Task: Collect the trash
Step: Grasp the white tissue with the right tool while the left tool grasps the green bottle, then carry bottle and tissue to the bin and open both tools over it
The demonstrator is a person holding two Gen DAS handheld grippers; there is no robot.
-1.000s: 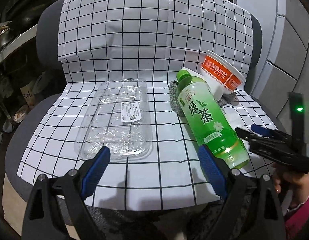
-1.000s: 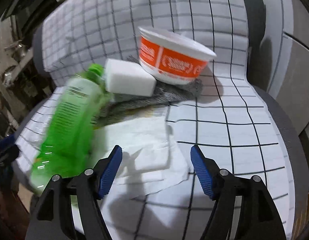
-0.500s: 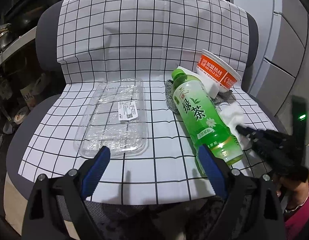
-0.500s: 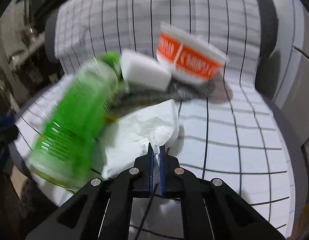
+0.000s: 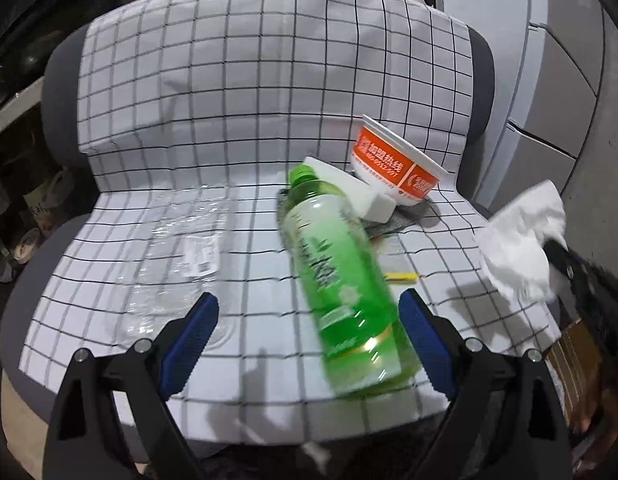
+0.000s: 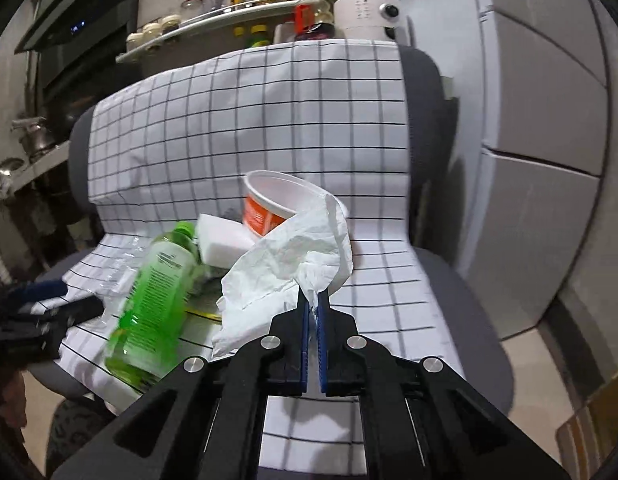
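My left gripper (image 5: 309, 336) has its jaws wide apart, holding nothing: the clear plastic tray (image 5: 177, 264) lies ahead of the left jaw, the green bottle (image 5: 341, 276) just inside the right one, both on the checked cloth (image 5: 249, 92). My right gripper (image 6: 313, 308) has its jaws clamped on the white tissue (image 6: 293, 256), lifted clear of the chair.

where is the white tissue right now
The white tissue hangs pinched in the right claw, lifted off the checked cloth, in front of the orange bowl and to the right of the green bottle.
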